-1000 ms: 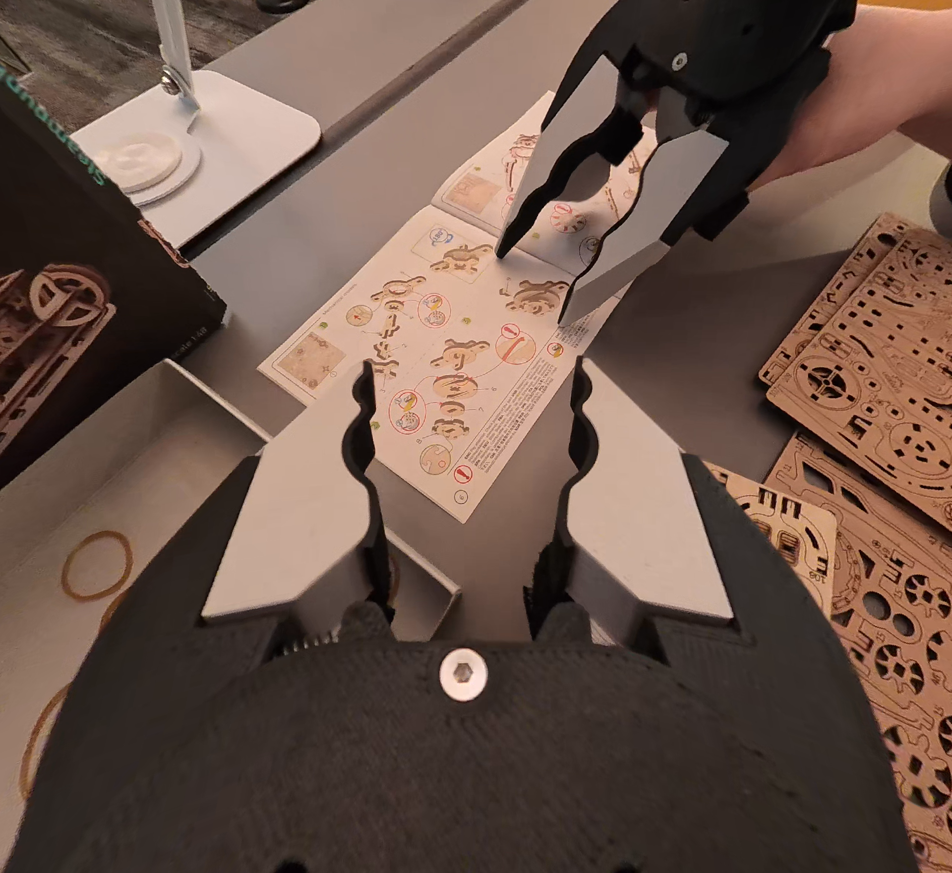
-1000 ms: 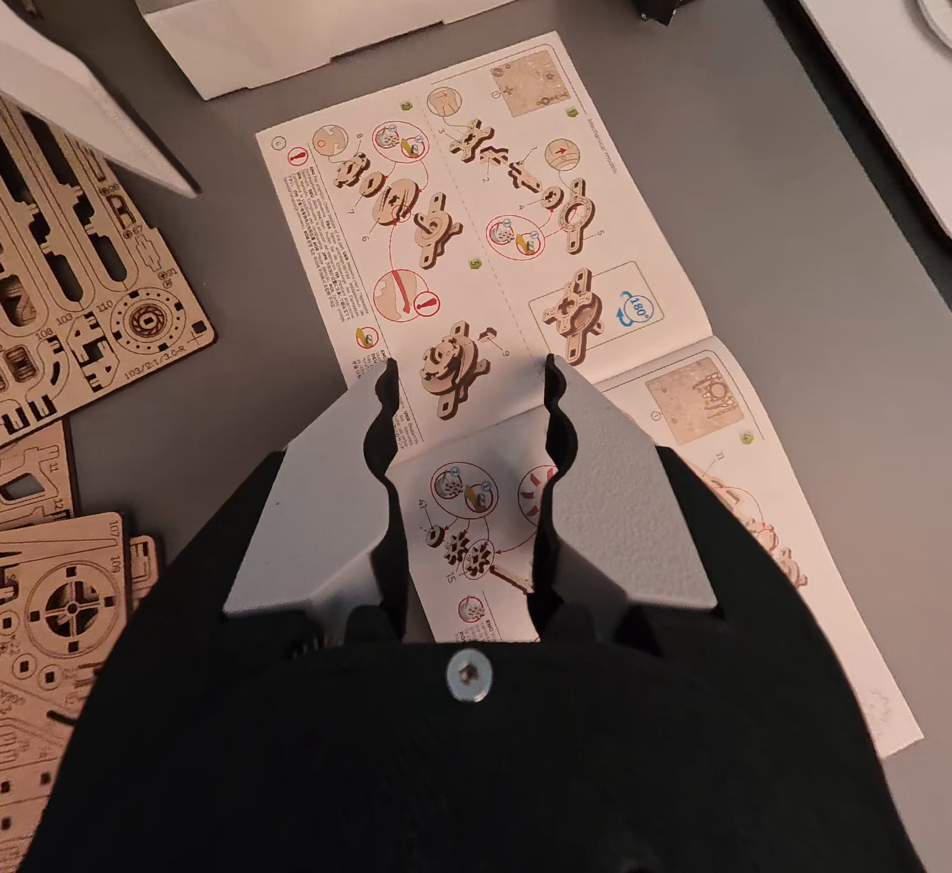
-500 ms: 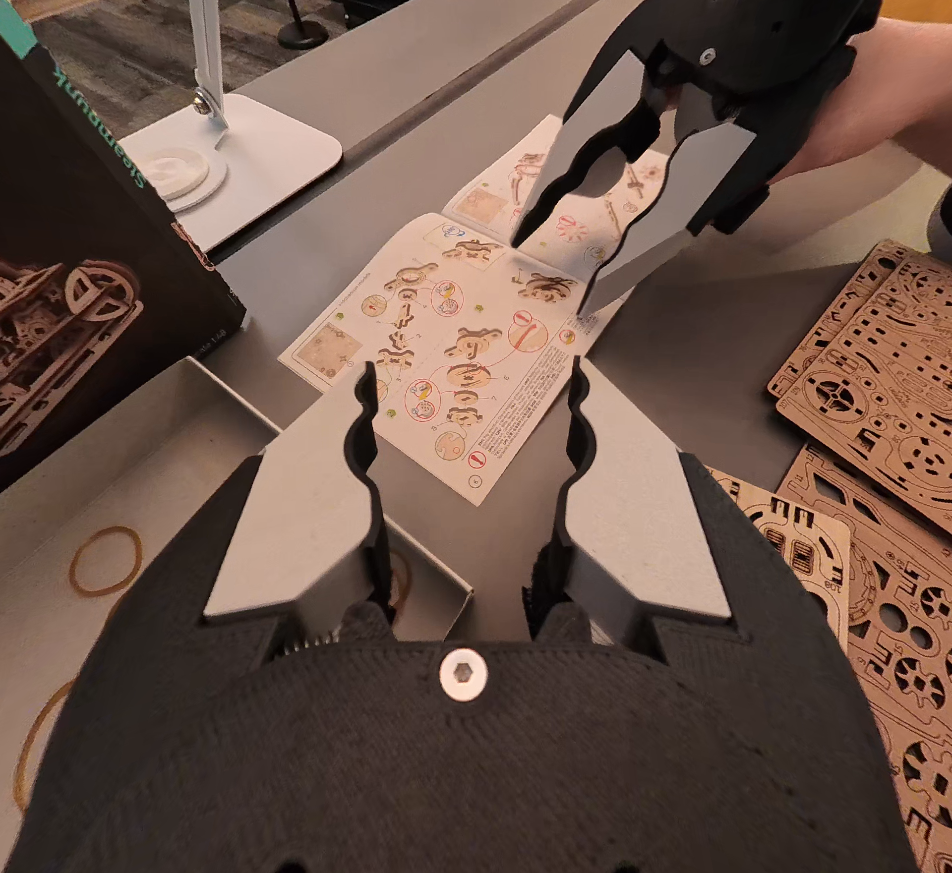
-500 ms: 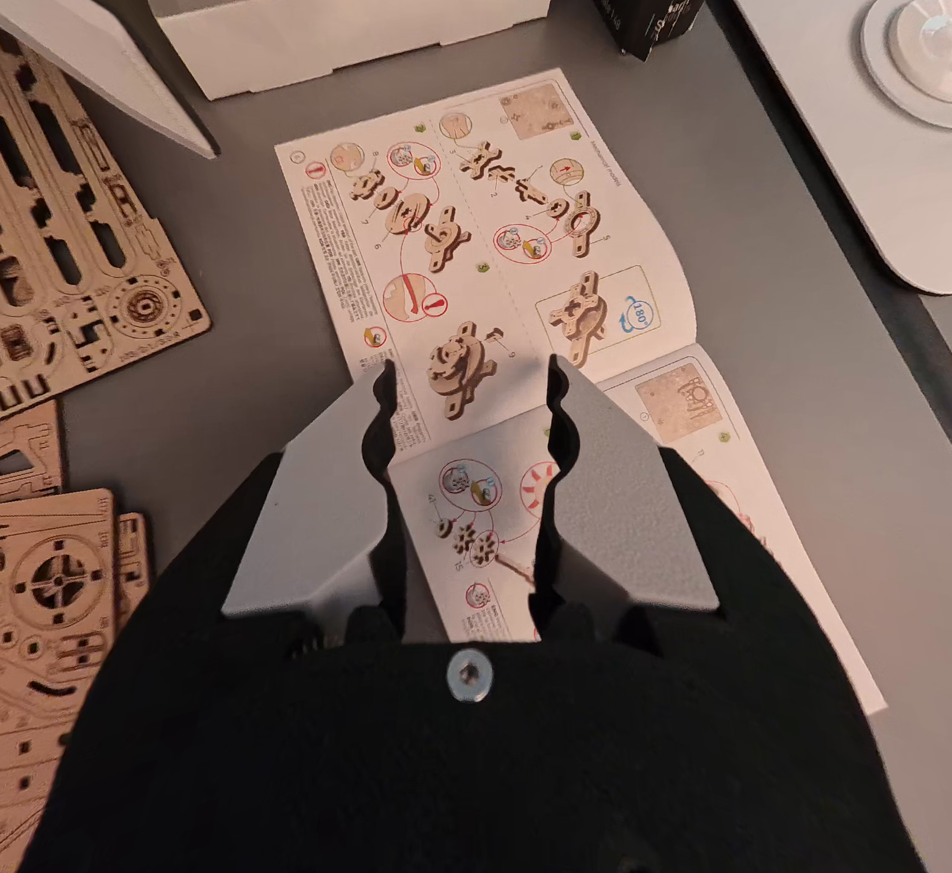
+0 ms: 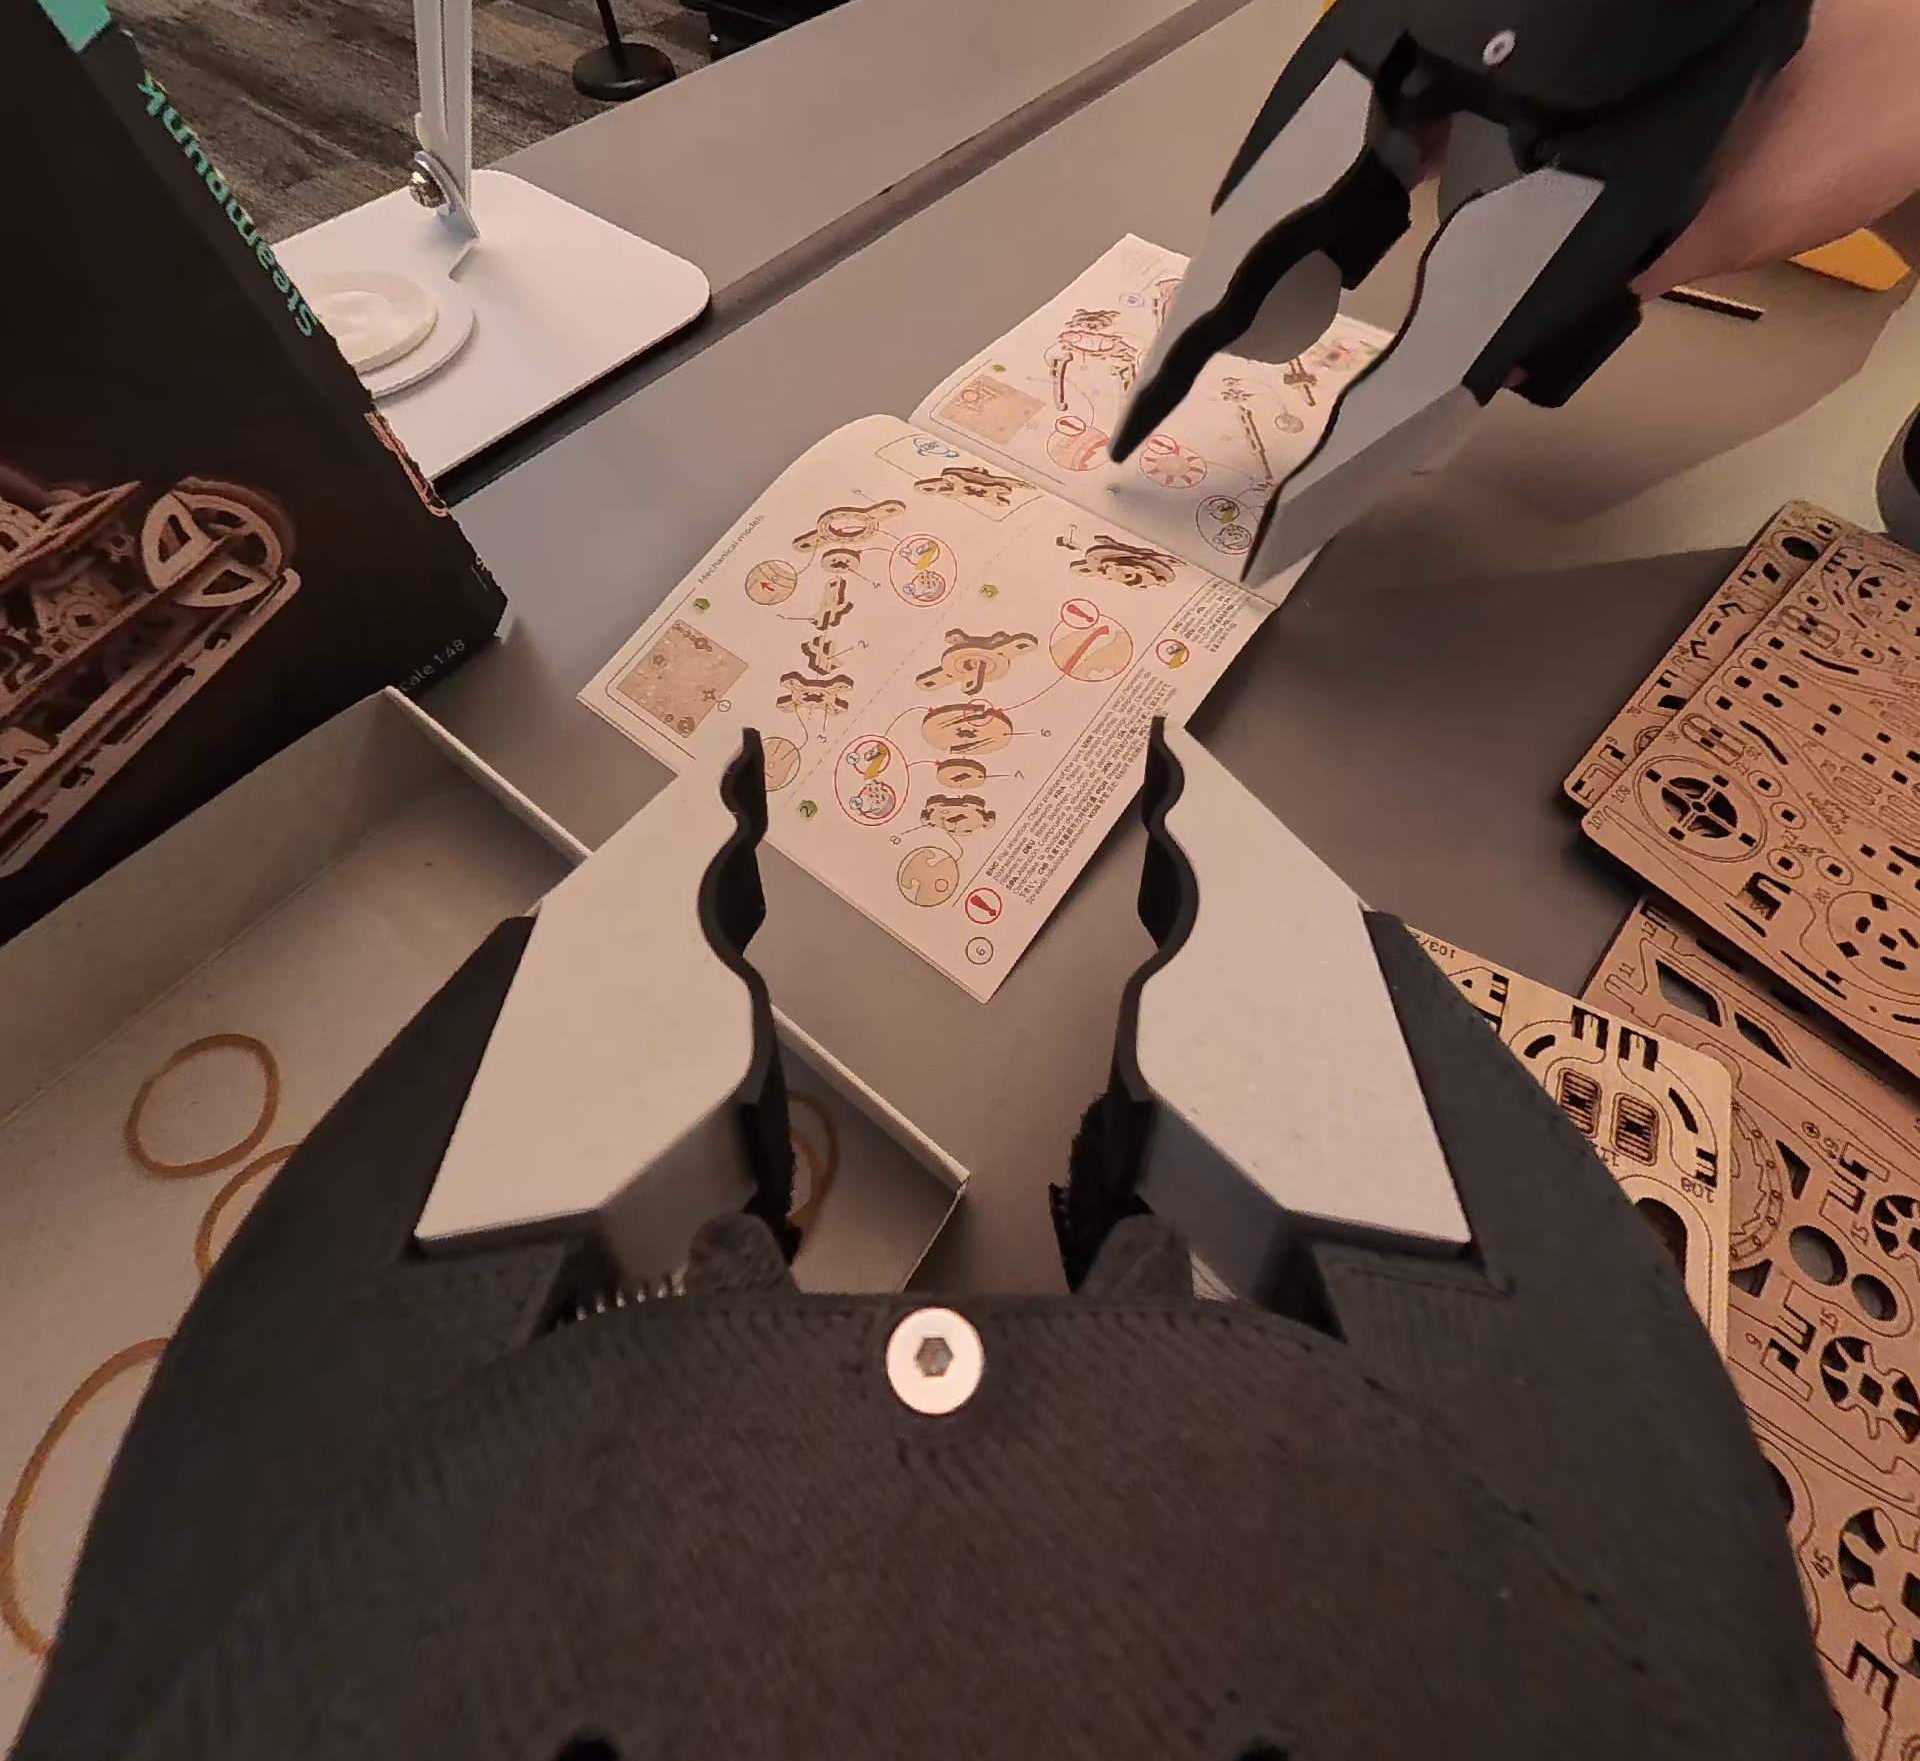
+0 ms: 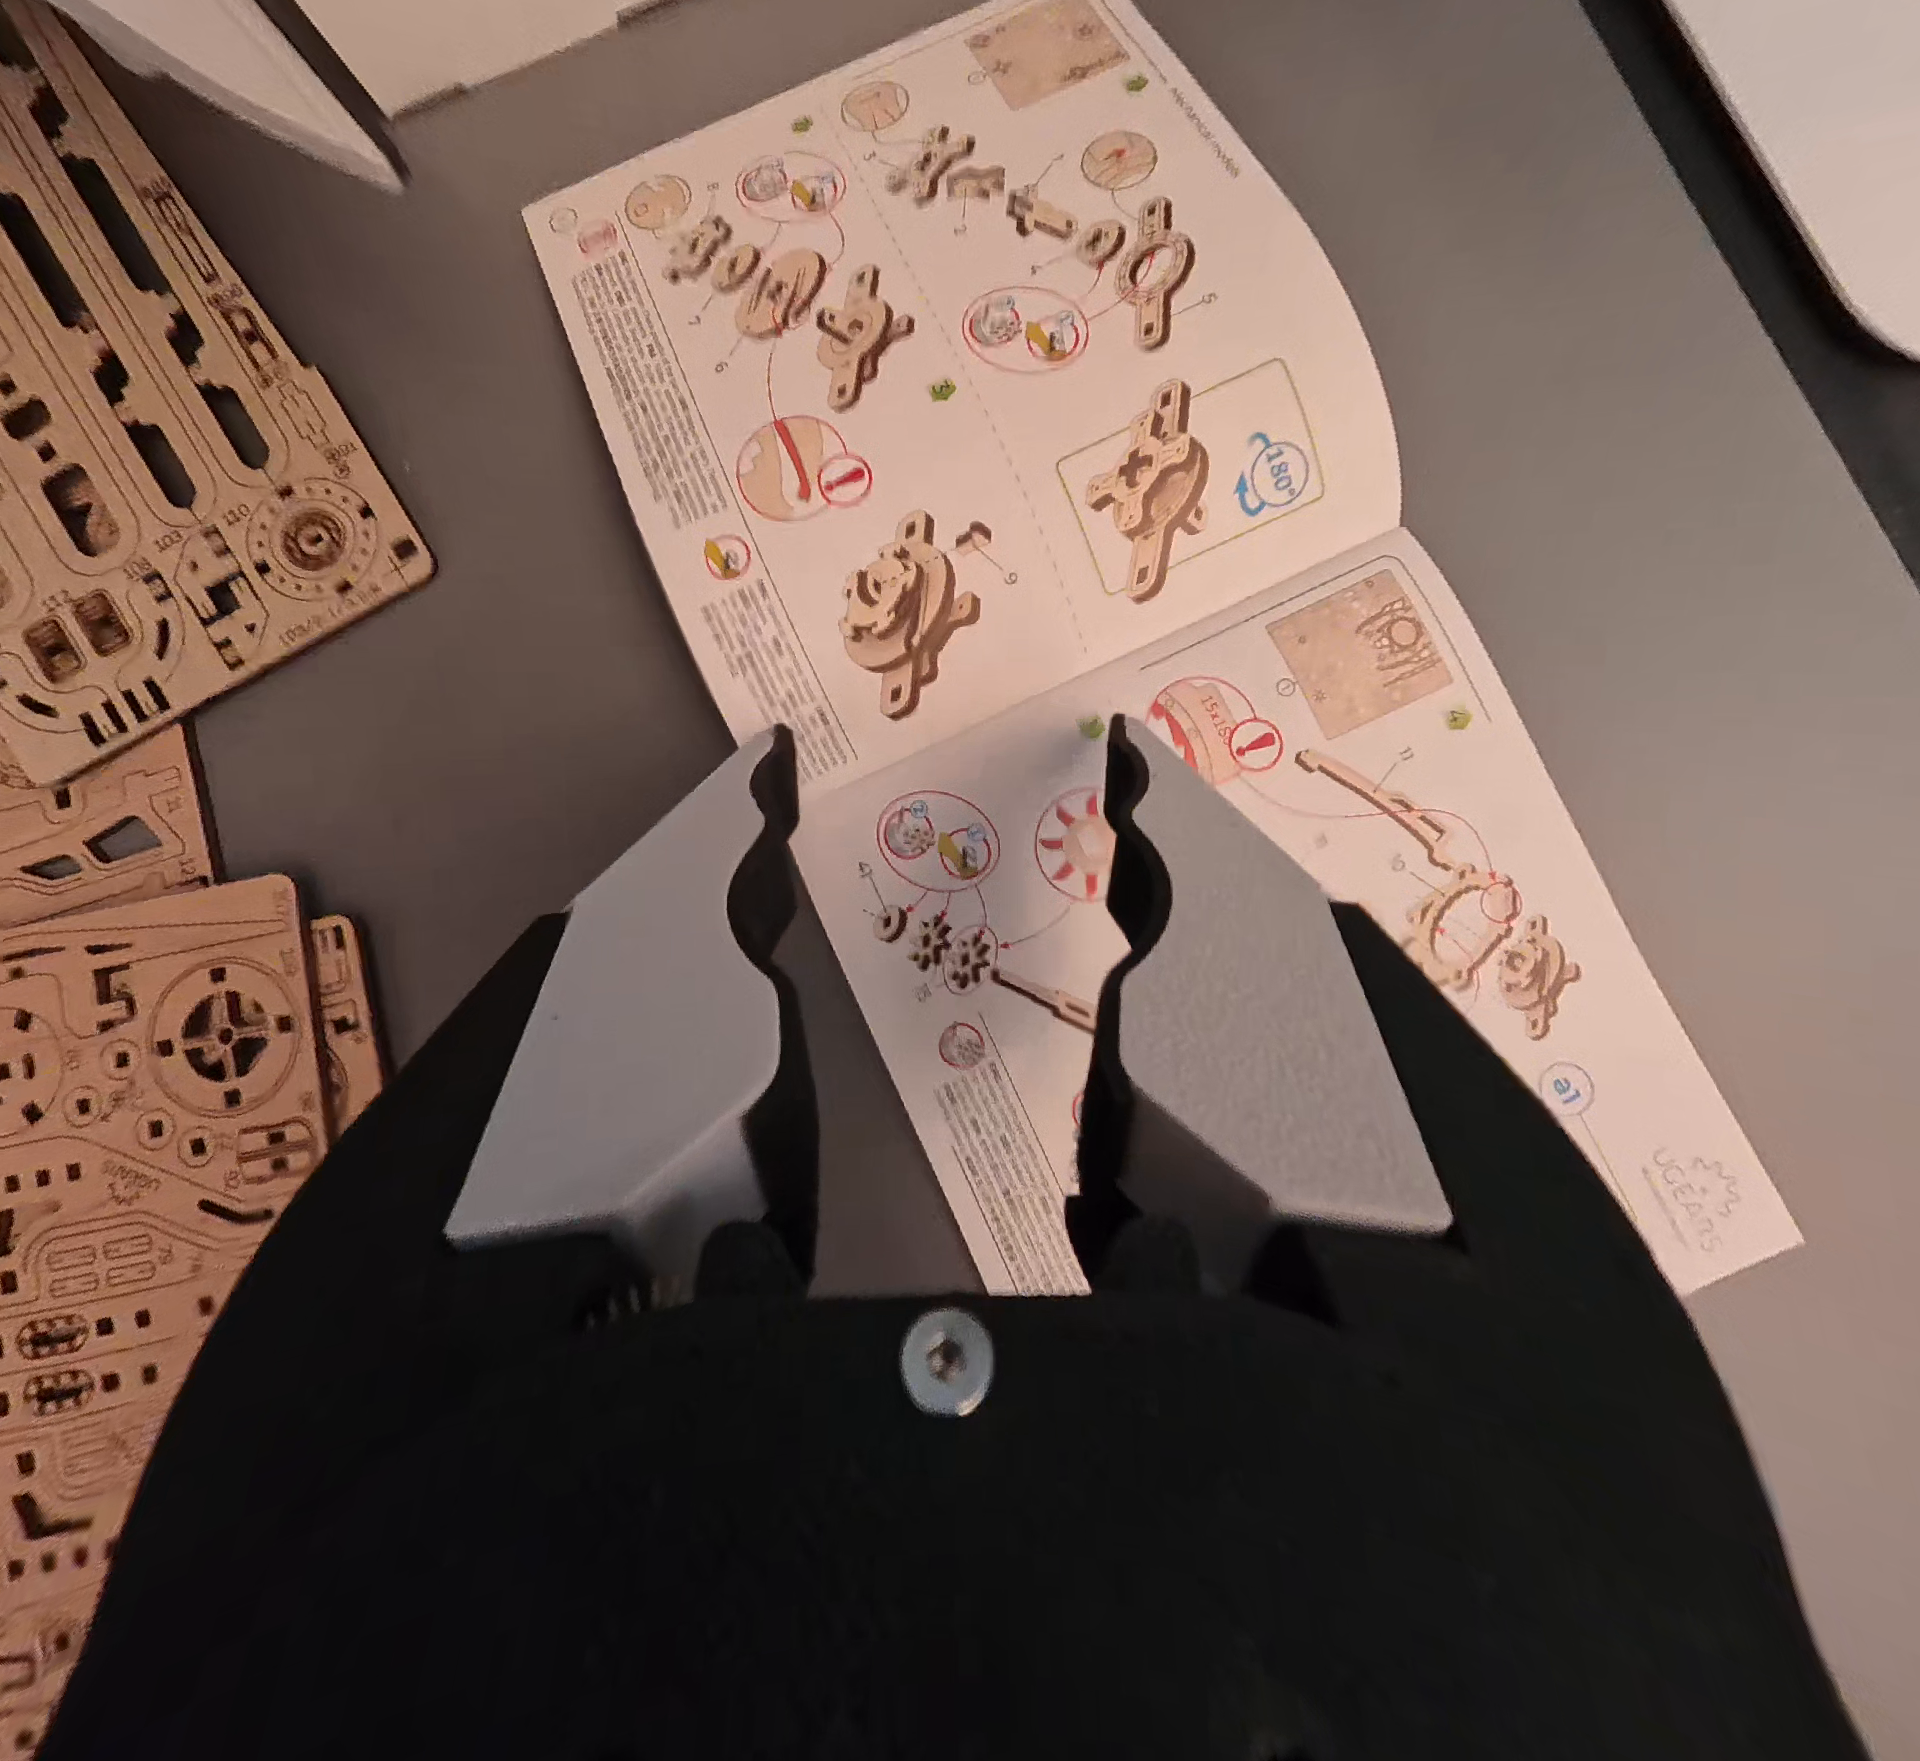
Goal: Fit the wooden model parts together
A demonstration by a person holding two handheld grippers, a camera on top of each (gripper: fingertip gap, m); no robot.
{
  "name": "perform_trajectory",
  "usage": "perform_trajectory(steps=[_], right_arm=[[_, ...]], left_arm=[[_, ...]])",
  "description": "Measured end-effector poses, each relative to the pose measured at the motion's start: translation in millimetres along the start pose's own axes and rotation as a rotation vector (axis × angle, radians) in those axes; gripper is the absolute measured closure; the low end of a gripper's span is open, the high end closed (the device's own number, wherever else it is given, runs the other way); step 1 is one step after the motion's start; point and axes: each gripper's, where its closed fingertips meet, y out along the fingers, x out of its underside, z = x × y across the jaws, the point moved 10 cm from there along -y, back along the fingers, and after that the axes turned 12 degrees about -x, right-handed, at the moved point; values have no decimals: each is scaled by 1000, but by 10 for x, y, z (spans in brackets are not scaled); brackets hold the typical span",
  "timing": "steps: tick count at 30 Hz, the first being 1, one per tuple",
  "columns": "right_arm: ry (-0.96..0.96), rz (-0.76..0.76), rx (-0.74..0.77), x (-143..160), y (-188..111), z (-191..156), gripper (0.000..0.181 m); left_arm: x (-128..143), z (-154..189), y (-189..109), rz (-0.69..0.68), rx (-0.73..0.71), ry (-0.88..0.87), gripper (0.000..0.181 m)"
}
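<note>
Both pairs of tongs are empty and gaping right now. Our left tongs (image 5: 951, 755) hover with jaws apart above the near corner of the instruction booklet (image 5: 935, 672), nothing between them. Our right tongs (image 6: 940, 735) hang above the same booklet's far page, jaws likewise spread, tips pointing down at the printed diagrams without clearly touching the paper.

We judge this as a reading pause: the booklet lies flat and open in the middle of the grey tabletop (image 5: 1403, 724), spread where both cameras can see the steps, and we seem to be checking which piece comes first. No fitting has begun.

Moving outward, the task's own things, the laser-cut wooden part sheets (image 5: 1787, 776), lie flat to our right in the left wrist view, several overlapping like a loose fan, parts still held in their frames. In the right wrist view those sheets (image 6: 156, 423) sit just beside the booklet's edge, their long slots running roughly away from us and tilting slightly toward the booklet.

To our left sits an open white box tray (image 5: 312, 880) with tan rubber bands (image 5: 203, 1103) inside, kept within easy reach, and behind it stands the dark kit box (image 5: 156, 464), upright. A white stand base (image 5: 499, 288) rests farther back.
</note>
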Motion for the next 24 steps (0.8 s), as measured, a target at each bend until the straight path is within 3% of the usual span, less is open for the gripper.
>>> perform_trajectory(steps=[5, 9, 14, 24], right_arm=[[8, 219, -1, -174, 31, -25, 132], [-19, 159, 29, -153, 171, -6, 146], [-54, 71, 31, -102, 300, -42, 151], [-16, 93, 25, -68, 284, -51, 152]], left_arm=[[6, 17, 20, -10, 10, 1, 111], [0, 37, 26, -10, 12, 9, 111], [-4, 36, 19, -8, 8, 9, 112], [25, -1, 20, -20, 10, -16, 113]])
